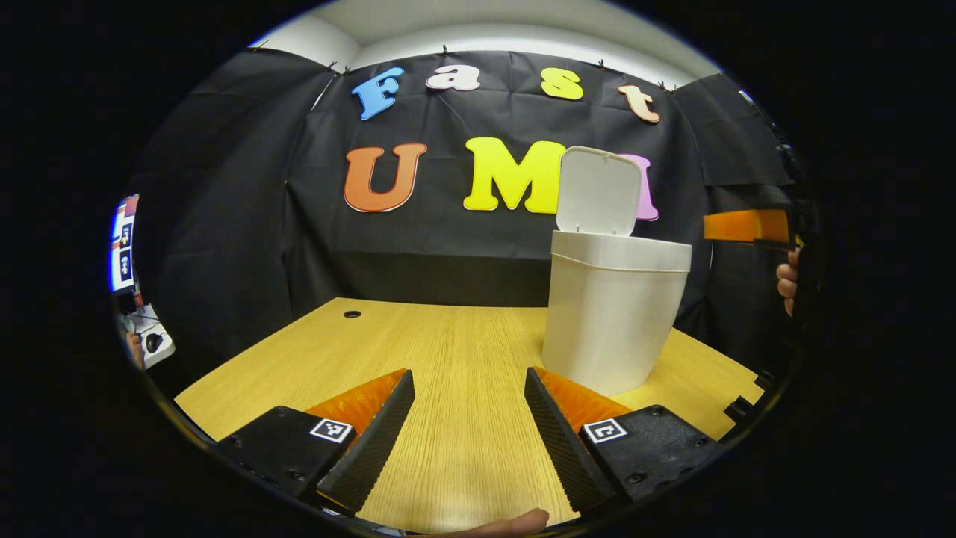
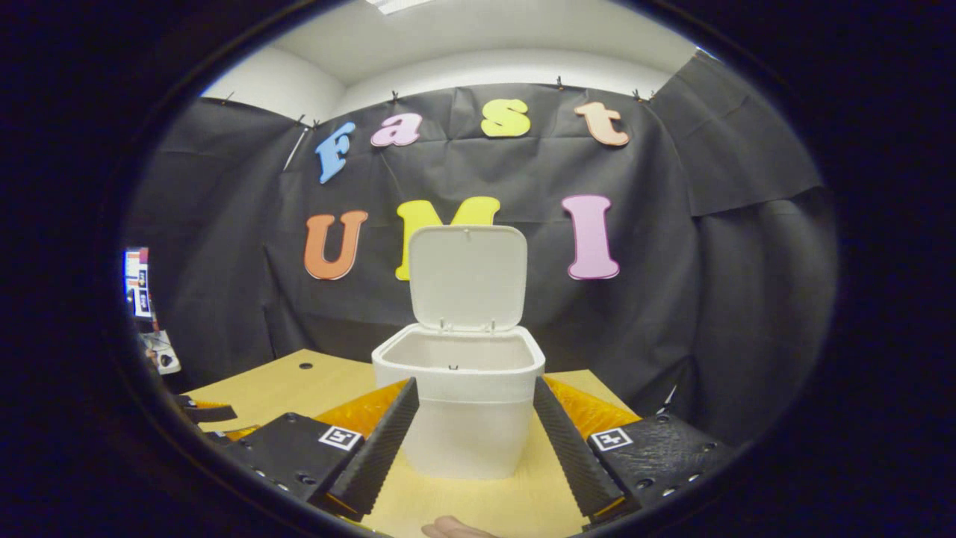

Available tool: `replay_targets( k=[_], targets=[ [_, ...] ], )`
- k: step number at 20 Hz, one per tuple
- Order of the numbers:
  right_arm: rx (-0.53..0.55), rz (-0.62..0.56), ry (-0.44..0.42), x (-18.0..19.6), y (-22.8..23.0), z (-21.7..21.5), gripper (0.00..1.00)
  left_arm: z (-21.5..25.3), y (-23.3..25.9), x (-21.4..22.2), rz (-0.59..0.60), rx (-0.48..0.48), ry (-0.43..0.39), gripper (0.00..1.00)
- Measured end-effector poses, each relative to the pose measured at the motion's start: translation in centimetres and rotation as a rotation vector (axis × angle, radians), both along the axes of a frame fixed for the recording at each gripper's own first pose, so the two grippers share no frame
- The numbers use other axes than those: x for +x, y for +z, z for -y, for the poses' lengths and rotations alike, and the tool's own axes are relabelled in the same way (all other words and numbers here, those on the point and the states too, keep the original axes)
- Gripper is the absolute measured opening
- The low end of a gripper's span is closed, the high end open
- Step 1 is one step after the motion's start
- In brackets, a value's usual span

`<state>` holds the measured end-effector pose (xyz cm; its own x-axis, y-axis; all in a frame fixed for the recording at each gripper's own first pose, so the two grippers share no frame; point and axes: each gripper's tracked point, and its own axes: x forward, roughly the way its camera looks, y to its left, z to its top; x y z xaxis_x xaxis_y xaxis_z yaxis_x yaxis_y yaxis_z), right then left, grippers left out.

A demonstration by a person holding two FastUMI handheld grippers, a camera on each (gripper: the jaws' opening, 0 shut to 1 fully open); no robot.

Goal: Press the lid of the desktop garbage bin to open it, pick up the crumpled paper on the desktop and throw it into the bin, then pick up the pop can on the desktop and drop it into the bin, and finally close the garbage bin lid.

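White bin (image 2: pixel 464 418) at 12 o'clock, lid (image 2: pixel 467 278) upright; both grippers (image 1: pixel 469 433) (image 2: pixel 472 441) spread apart, holding nothing.

Bin (image 2: pixel 464 418) on desk (image 1: pixel 448 351), lid (image 2: pixel 467 278) upright at bin's rear; booth wall (image 2: pixel 672 299) behind desk.

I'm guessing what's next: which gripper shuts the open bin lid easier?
Probably right: the white plastic bin stands straight before the right gripper, raised lid facing it; it's off-centre for the left gripper.

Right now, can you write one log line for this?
bin: on desk | lid: up | left gripper: open, empty | right gripper: open, facing bin
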<state>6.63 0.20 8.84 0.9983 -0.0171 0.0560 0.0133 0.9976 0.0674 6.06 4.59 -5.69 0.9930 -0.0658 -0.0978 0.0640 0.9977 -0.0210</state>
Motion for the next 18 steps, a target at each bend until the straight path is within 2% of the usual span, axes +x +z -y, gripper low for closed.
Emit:
replay_targets(
  k=[1, 2, 4, 10, 12, 18],
  targets=[
    [0.003, -0.002, 0.004, -0.6, -0.7, 0.2, 0.97, 0.0, 0.0, 0.0, 0.002, 0.001, 0.002, 0.96],
    [0.008, -0.003, 0.011, -1.1, -1.0, 0.3, 0.95, 0.3, 0.0, 0.0, 0.001, 0.002, -0.002, 0.96],
    [-0.001, -0.011, 0.019, -1.8, -1.7, 0.3, 0.97, 0.5, 0.1, -0.1, 0.01, 0.012, 0.003, 0.96],
    [-0.009, 0.026, -0.004, -1.0, 1.3, 0.9, 0.95, 0.4, 0.8, -0.4, 0.029, 0.007, -0.004, 0.96],
    [-0.022, 0.03, -0.013, 0.1, 3.1, 0.9, 0.95, 0.5, 0.7, -0.5, 0.025, 0.003, -0.008, 0.96],
    [-0.034, 0.112, -0.044, 7.5, 15.0, 1.5, 0.95, 0.1, 0.6, -0.6, 0.012, 0.0, -0.012, 0.96]
  ],
)
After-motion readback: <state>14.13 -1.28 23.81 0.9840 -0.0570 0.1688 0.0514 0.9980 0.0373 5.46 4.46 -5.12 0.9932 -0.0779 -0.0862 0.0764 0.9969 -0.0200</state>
